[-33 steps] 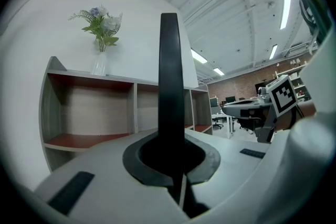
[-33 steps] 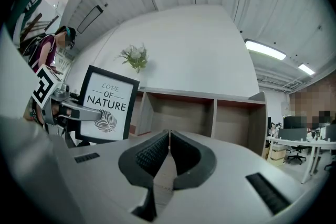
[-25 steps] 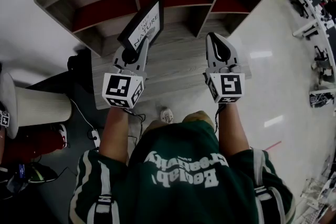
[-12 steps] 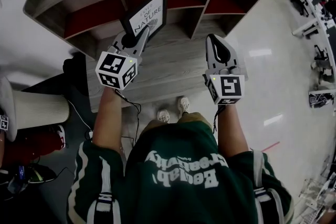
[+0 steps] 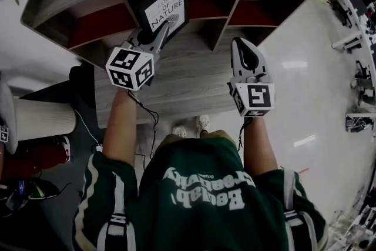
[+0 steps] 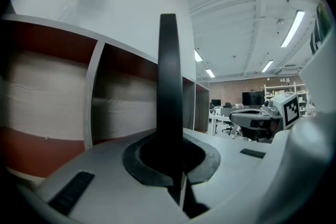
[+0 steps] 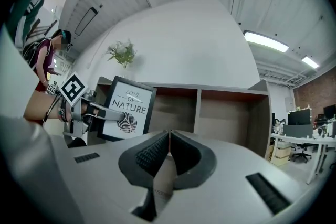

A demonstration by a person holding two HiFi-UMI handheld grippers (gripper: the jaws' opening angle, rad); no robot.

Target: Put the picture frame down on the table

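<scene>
— What does the left gripper (image 5: 160,32) hold?
— Its jaws clamp the picture frame (image 5: 166,7), upright at upper centre-left, before the shelf cubbies (image 5: 100,17).
— And the right gripper (image 5: 244,51)?
— Right of centre over the table (image 5: 194,76), jaws pressed together on nothing.

Slim black matt picture frame (image 5: 166,7), white paper print, in left claw (image 5: 158,32). Grey matt wood-grain table (image 5: 194,76) below it. Glossy pale floor (image 5: 305,97) beyond right claw (image 5: 239,44).

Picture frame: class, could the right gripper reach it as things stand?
Probably yes: nothing stands between the right gripper and the picture frame, held by the left gripper. The right gripper's jaws are shut, so they must open first.
</scene>
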